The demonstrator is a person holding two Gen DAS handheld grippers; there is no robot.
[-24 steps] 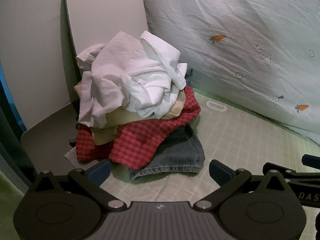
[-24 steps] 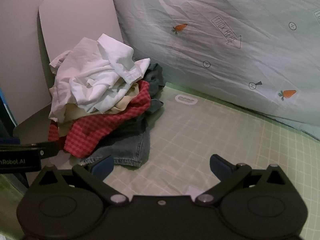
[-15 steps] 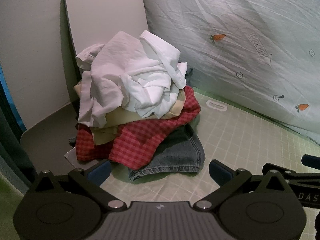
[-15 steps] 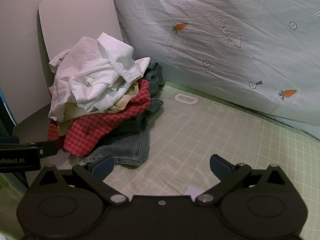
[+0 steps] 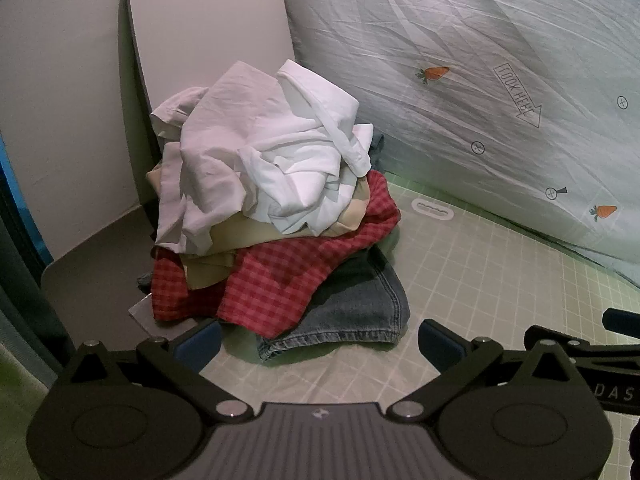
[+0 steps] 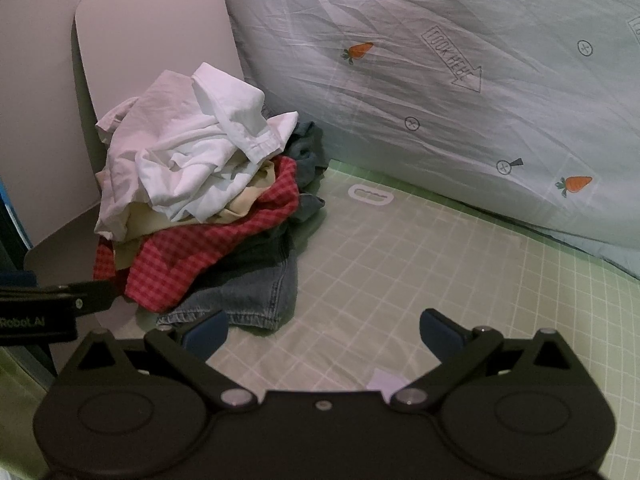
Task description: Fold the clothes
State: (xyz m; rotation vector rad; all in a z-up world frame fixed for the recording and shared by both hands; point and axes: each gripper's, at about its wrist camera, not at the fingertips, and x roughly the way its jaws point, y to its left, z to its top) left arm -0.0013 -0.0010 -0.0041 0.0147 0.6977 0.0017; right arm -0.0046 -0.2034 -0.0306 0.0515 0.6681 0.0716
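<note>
a: as the left wrist view looks down along its fingers, we find the left gripper (image 5: 320,340) with both pads spread wide and nothing between them. the pile of clothes (image 5: 272,208) lies ahead and slightly left of the gap, heaped against the grey board (image 5: 208,24) at the corner of the gridded mat (image 5: 480,280).

b: what sits nearest the fingers?

a: the hem of the denim piece (image 5: 352,312), just beyond the pads and apart from them. above it we note the red checked shirt (image 5: 288,276), a cream garment, then the white shirt (image 5: 304,160) on top.

b: and the right wrist view?

a: the right gripper (image 6: 322,330) stands equally wide and empty. here the pile (image 6: 200,184) lies well off to the left of the fingers; only bare mat (image 6: 440,260) is straight ahead. the denim hem (image 6: 240,300) comes just beside the left pad, not touching.

b: so which hand is nearer?

a: we judge the left, being squarely on the pile. the heap has no clear long axis. no garment is spread out yet, so folding has not begun; the white shirt looks the likely first pick.
</note>
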